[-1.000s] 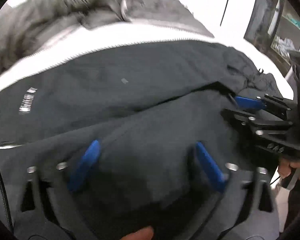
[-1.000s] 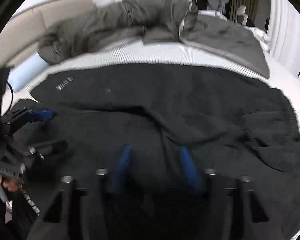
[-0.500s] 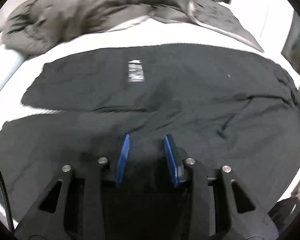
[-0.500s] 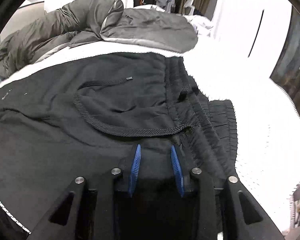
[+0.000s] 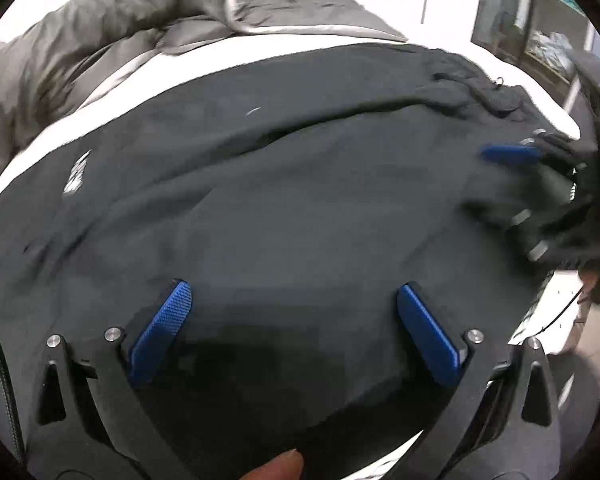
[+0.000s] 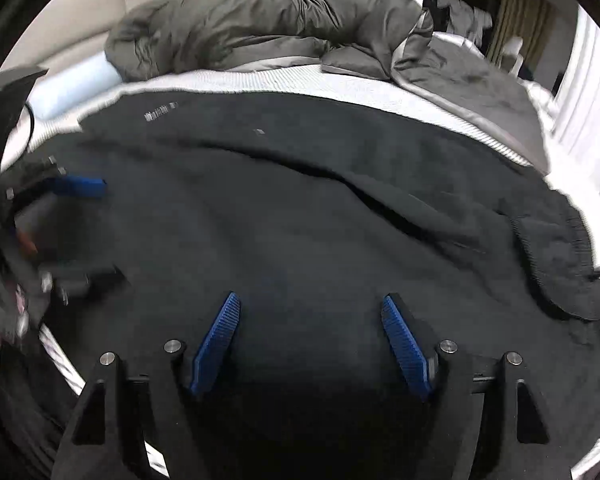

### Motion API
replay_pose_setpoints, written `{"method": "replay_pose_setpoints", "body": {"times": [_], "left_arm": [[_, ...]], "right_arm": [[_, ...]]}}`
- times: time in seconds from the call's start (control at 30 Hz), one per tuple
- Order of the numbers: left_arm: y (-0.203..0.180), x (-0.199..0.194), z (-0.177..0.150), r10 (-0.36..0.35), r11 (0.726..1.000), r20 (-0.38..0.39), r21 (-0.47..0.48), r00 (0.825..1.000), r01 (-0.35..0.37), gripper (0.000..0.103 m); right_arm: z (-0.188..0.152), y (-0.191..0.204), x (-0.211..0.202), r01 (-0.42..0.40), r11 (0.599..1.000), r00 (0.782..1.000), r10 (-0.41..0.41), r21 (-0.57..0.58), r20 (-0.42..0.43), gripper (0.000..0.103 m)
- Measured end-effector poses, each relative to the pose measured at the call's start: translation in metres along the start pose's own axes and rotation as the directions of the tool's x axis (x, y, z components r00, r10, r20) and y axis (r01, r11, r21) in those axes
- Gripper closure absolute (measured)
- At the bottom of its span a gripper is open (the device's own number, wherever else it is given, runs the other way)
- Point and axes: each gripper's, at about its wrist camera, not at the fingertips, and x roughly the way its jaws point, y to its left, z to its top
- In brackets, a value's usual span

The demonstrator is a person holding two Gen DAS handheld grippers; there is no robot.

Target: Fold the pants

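Black pants [image 5: 300,184] lie spread across a white bed, the two legs lying alongside each other with a seam between them; they also show in the right wrist view [image 6: 320,220]. The waistband and drawstring end [image 6: 552,264] is at the right. My left gripper [image 5: 294,300] is open, its blue pads wide apart just above the near leg. My right gripper [image 6: 310,308] is open above the same leg, further right. Each gripper shows in the other's view: the right gripper [image 5: 512,184] and the left gripper [image 6: 84,224]. Neither holds cloth.
A grey duvet [image 6: 260,28] is bunched along the far side of the bed [image 6: 340,84]. A pale blue pillow [image 6: 76,88] lies at the far left. A dark cabinet with shelves [image 5: 540,20] stands beyond the bed's right side.
Both grippers have opened wide from a narrow gap. The left view has swung right, the right view left, and both now hover over the near pant leg, facing each other.
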Motion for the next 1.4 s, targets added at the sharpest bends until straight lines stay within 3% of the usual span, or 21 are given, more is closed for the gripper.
{"method": "replay_pose_setpoints", "body": {"times": [0.13, 0.2, 0.3, 0.4, 0.53, 0.73, 0.87, 0.97, 1.03, 1.1, 1.2, 1.3, 1.37, 1.4], "left_arm": [[0.094, -0.032, -0.037, 0.078, 0.989, 0.027, -0.13, 0.997, -0.074, 0.0], [0.147, -0.054, -0.06, 0.144, 0.966, 0.035, -0.224, 0.989, -0.133, 0.0], [0.215, -0.078, -0.087, 0.315, 0.894, -0.011, -0.331, 0.949, -0.3, 0.0], [0.258, -0.102, -0.107, 0.356, 0.838, -0.034, -0.431, 0.934, -0.335, 0.0], [0.25, -0.122, -0.103, 0.363, 0.84, 0.002, -0.432, 0.932, -0.327, 0.001], [0.193, -0.103, -0.04, 0.256, 0.917, 0.073, -0.334, 0.964, -0.218, 0.001], [0.146, -0.055, 0.026, 0.171, 0.957, 0.083, -0.251, 0.982, -0.146, 0.001], [0.119, -0.011, 0.075, 0.11, 0.976, 0.053, -0.195, 0.992, -0.098, 0.001], [0.096, 0.02, 0.1, 0.085, 0.988, 0.023, -0.133, 0.996, -0.081, 0.001], [0.078, 0.051, 0.114, 0.088, 0.993, -0.037, -0.078, 0.995, -0.091, 0.001], [0.085, 0.088, 0.114, 0.112, 0.989, -0.162, -0.075, 0.98, -0.126, 0.0], [0.113, 0.08, 0.1, 0.074, 0.982, -0.15, -0.161, 0.986, -0.098, 0.0], [0.132, 0.067, 0.093, 0.129, 0.967, -0.15, -0.2, 0.98, -0.157, 0.0], [0.141, 0.059, 0.089, 0.177, 0.955, -0.153, -0.213, 0.972, -0.208, 0.0]], "right_arm": [[-0.038, -0.063, -0.018, 0.125, 0.99, 0.992, -0.124, 0.063, -0.014, 0.026], [-0.057, -0.108, -0.025, 0.205, 0.968, 0.979, -0.201, 0.146, -0.04, 0.024], [-0.079, -0.166, -0.033, 0.333, 0.903, 0.943, -0.324, 0.272, -0.079, 0.024], [-0.088, -0.191, -0.042, 0.367, 0.861, 0.929, -0.357, 0.354, -0.096, 0.024], [-0.067, -0.183, -0.051, 0.348, 0.865, 0.934, -0.351, 0.363, -0.059, 0.024], [0.001, -0.134, -0.043, 0.207, 0.936, 0.974, -0.225, 0.286, 0.032, 0.019], [0.054, -0.109, -0.01, 0.116, 0.953, 0.991, -0.132, 0.279, 0.037, 0.019], [0.085, -0.088, 0.018, 0.049, 0.963, 0.997, -0.065, 0.265, 0.051, 0.019], [0.108, -0.08, 0.049, 0.012, 0.963, 1.0, -0.017, 0.27, 0.017, 0.019], [0.124, -0.069, 0.078, 0.028, 0.971, 0.999, -0.02, 0.239, -0.034, 0.019], [0.132, -0.069, 0.118, 0.108, 0.985, 0.985, -0.089, 0.132, -0.145, 0.026], [0.114, -0.104, 0.116, 0.115, 0.981, 0.982, -0.089, 0.153, -0.169, 0.026], [0.098, -0.144, 0.104, 0.244, 0.95, 0.959, -0.207, 0.193, -0.191, 0.022], [0.089, -0.164, 0.099, 0.265, 0.936, 0.955, -0.221, 0.233, -0.198, 0.018]]}}
